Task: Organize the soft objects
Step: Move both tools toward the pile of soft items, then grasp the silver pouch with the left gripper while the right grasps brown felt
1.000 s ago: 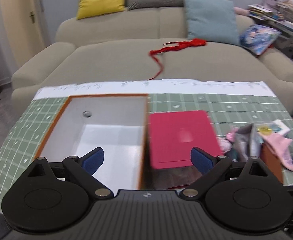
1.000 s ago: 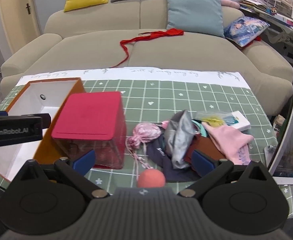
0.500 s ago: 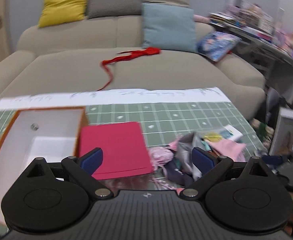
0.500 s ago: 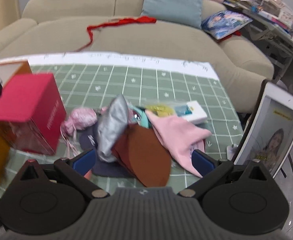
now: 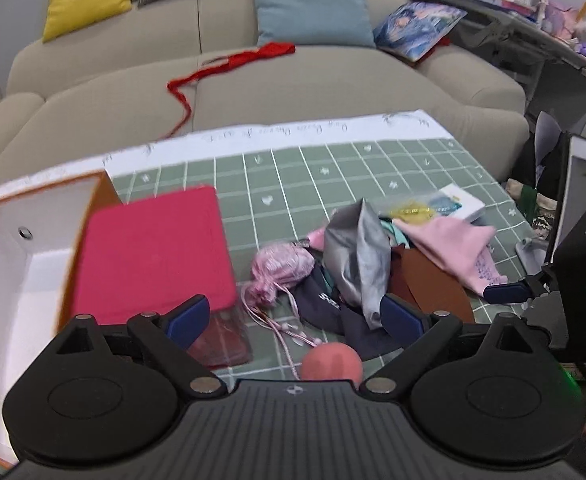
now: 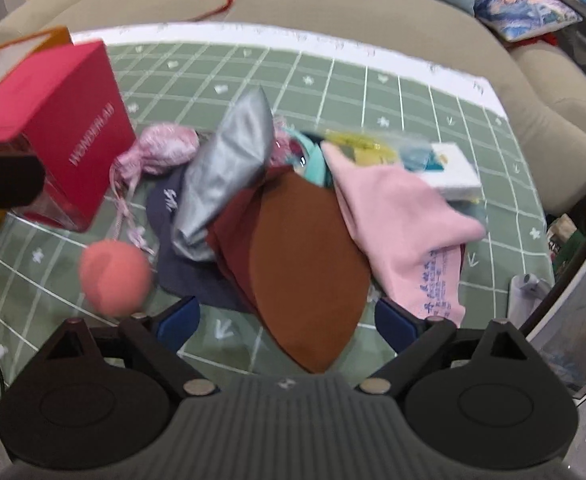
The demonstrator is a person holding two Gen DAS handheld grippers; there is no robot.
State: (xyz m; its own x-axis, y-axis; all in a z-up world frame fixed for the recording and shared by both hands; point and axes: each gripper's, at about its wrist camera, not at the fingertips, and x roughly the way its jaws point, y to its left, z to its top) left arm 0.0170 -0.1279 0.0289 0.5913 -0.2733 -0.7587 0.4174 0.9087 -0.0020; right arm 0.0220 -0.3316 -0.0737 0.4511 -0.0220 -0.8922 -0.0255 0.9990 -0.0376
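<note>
A heap of soft things lies on the green checked tablecloth [image 5: 325, 168]: a silver pouch [image 5: 357, 256], a pink drawstring bag [image 5: 283, 266], a pink cloth [image 5: 453, 248], a brown cloth [image 6: 309, 264], a navy cloth [image 5: 325, 308] and a coral ball [image 5: 331, 362]. My left gripper [image 5: 293, 318] is open and empty, just in front of the heap. My right gripper [image 6: 287, 318] is open and empty, over the brown cloth's near tip; the ball [image 6: 115, 278] is left of it. The silver pouch [image 6: 229, 168] stands up in the middle.
A red box [image 5: 153, 256] stands beside an open orange box with a white inside [image 5: 17, 264] at the left. A white packet [image 6: 449, 168] lies behind the pink cloth [image 6: 397, 216]. A tablet on a stand [image 5: 581, 184] is at the table's right edge. A beige sofa [image 5: 293, 92] is behind.
Both grippers have swung right, from the boxes toward the heap. The right gripper has dropped closer over the cloths. Both stay open and empty.
</note>
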